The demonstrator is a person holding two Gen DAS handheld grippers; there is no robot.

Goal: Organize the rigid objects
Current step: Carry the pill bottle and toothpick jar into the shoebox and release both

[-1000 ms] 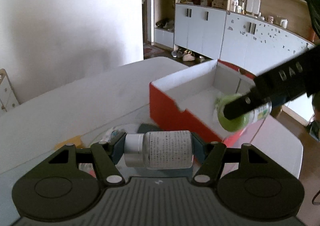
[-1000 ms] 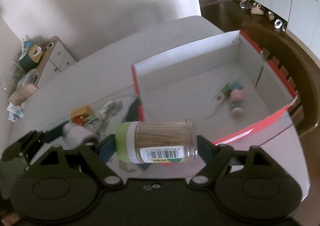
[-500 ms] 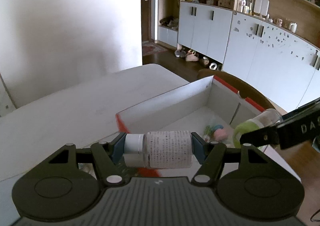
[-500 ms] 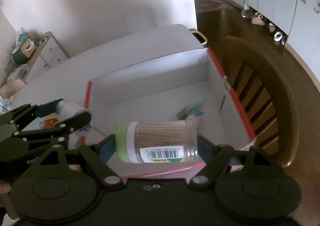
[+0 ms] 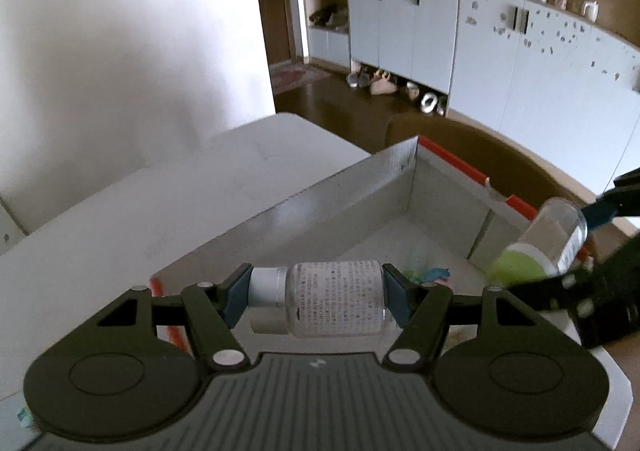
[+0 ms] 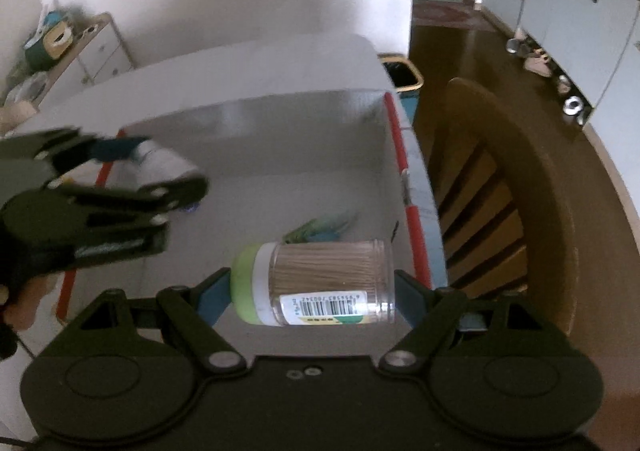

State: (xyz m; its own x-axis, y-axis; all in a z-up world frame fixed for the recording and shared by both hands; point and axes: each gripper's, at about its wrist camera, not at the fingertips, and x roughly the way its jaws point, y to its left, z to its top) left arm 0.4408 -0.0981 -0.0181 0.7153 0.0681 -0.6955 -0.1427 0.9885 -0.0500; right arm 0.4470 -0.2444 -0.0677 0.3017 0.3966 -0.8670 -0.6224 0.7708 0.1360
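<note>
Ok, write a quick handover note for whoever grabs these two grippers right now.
Left gripper: shut on the silver-capped bottle, held sideways above the near-left corner of the red box.
Right gripper: shut on the toothpick jar with the green lid, held sideways over the box's right side.
Done: a small colourful item already lies on the box floor; too blurred to name.
Left: lower both containers into the box and release them. Other loose things aren't visible from here.
</note>
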